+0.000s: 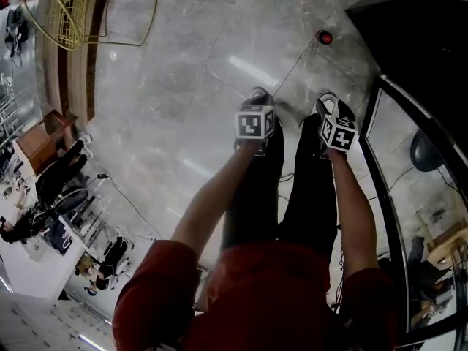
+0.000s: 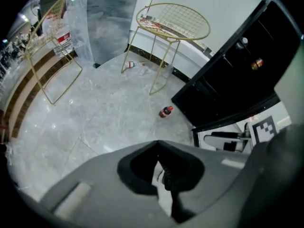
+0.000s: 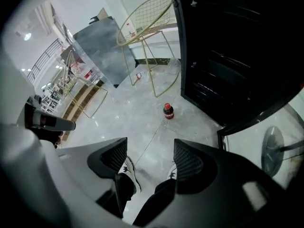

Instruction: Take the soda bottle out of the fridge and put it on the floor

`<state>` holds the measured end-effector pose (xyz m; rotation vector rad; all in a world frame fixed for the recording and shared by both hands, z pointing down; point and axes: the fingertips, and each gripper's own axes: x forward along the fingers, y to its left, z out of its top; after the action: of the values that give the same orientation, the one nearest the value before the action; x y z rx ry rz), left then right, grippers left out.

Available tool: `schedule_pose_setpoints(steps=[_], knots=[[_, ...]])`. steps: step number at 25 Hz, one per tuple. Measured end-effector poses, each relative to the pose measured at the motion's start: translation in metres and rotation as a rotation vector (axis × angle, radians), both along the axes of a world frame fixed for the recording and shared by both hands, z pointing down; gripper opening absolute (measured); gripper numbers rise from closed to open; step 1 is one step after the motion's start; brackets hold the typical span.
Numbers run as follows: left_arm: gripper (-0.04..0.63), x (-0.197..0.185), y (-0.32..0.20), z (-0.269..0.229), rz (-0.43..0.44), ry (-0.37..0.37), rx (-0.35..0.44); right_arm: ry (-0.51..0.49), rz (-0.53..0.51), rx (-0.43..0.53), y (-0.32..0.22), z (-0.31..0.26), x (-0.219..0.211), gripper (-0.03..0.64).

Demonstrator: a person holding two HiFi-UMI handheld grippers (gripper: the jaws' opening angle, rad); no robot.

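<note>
The soda bottle [image 1: 325, 37], dark with a red cap and label, stands upright on the grey marble floor [image 1: 190, 86], just in front of the black fridge [image 1: 417, 42]. It also shows as the soda bottle [image 2: 165, 111] in the left gripper view and the soda bottle [image 3: 168, 111] in the right gripper view. Both grippers hang by the person's legs, well short of it. My left gripper [image 2: 158, 144] is shut and empty, its tips meeting. My right gripper [image 3: 150, 158] is open with only shoes and floor between its pads. In the head view the left gripper [image 1: 254, 125] and right gripper [image 1: 338, 132] show their marker cubes.
The fridge's glass door [image 1: 398, 196] stands open at the right. A gold wire table [image 2: 173, 23] stands beyond the bottle, another gold frame [image 1: 66, 13] at the far left. A small bottle [image 2: 133, 64] lies by the wall. A cable [image 1: 124, 196] runs over the floor.
</note>
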<state>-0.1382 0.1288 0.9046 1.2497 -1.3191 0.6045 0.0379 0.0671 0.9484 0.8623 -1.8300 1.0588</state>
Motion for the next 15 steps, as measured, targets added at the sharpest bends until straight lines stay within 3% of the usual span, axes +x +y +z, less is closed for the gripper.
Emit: schedule_pose_setpoints(steps=[8,15], knots=[[-0.002,0.016,-0.01,-0.095,0.041,-0.009,0.011,-0.012,0.071,-0.024,0.007,-0.102,0.008,0.307],[-0.002,0.036,-0.011,-0.148,0.094,-0.041,-0.011,0.003,0.135,-0.047,0.011,-0.169,0.042,0.307]])
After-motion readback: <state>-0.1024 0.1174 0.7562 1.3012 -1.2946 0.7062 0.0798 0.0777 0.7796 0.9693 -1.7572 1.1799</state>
